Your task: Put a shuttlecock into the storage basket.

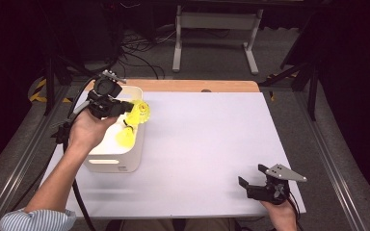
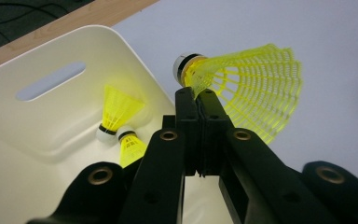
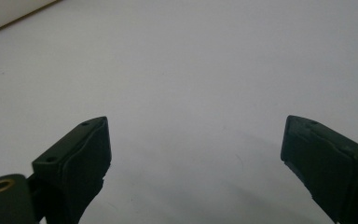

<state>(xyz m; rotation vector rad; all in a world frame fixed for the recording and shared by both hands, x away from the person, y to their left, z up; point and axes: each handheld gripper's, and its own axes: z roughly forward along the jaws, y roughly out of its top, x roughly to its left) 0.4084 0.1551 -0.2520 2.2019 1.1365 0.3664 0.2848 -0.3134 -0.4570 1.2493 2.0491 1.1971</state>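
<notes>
Pinching a yellow shuttlecock (image 2: 242,88) by its skirt, left gripper (image 2: 196,100) fingers clamped tight, over the right rim of the white bin (image 1: 131,159) near the tabletop (image 1: 212,144) left edge; two more shuttlecocks (image 2: 119,116) inside. Right gripper (image 1: 253,178) fingers spread wide, empty, near the front-right corner.

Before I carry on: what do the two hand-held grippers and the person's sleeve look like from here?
Both are black. The left hand-held gripper has a round black body, brass-coloured rivets and a black cable trailing off. The right hand-held gripper carries a grey three-cornered plate. The left sleeve is blue-and-white striped.
</notes>
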